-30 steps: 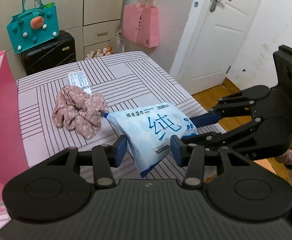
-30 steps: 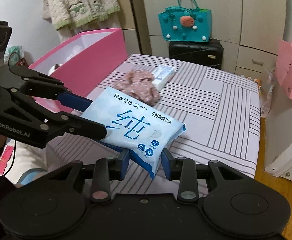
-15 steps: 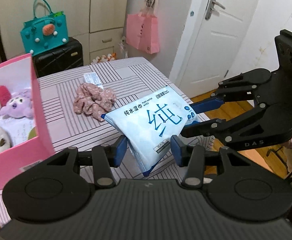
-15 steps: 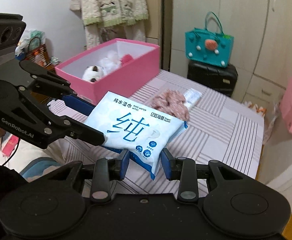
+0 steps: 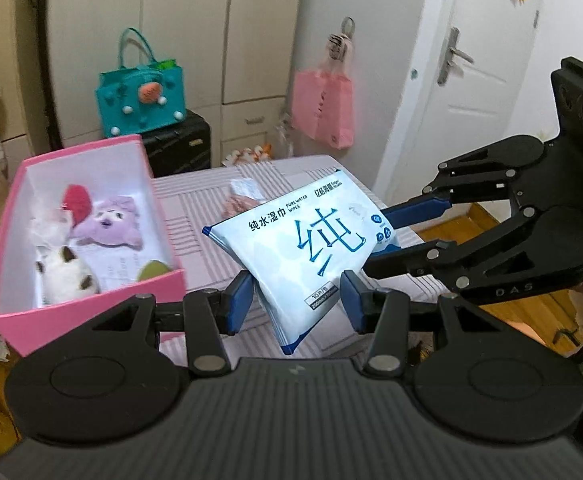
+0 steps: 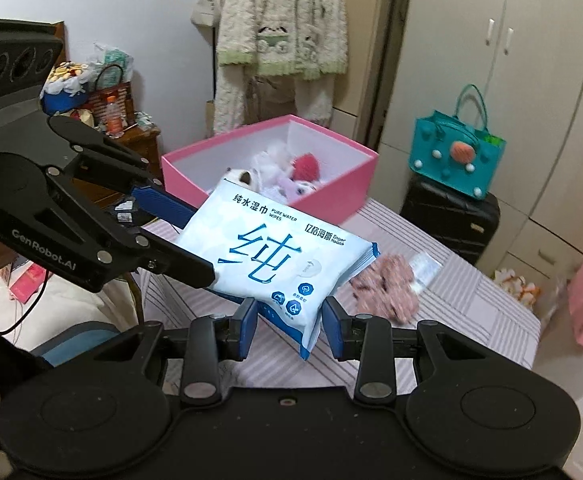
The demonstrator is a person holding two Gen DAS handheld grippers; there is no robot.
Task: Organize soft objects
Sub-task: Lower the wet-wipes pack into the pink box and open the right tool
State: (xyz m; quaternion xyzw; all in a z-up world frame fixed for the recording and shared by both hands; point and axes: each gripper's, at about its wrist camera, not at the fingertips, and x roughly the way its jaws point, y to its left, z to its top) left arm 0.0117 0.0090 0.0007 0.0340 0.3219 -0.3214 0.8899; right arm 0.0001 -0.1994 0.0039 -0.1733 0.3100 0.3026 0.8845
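Note:
A light-blue pack of wet wipes [image 5: 307,240] [image 6: 275,256] hangs in the air above the striped table [image 5: 195,204] [image 6: 471,320]. My left gripper [image 5: 295,302] is shut on its near corner. My right gripper [image 6: 289,320] is shut on the opposite corner. Each gripper shows in the other's view: the right gripper [image 5: 407,236] at the pack's right end, the left gripper [image 6: 187,240] at its left end. An open pink box [image 5: 87,308] [image 6: 331,196] with plush toys inside stands left of the pack. A pink floral scrunchie [image 6: 387,292] [image 5: 233,206] lies on the table.
A small tissue packet [image 6: 425,266] [image 5: 245,190] lies beside the scrunchie. Beyond the table stand a black suitcase [image 6: 451,220] with a teal bag [image 6: 451,152] on top, and cupboards. A pink bag [image 5: 323,108] hangs by a white door [image 5: 479,92].
Both grippers have lifted the wipes pack off the table and carried it toward the pink box. The box's inside and its plush toys have come into view.

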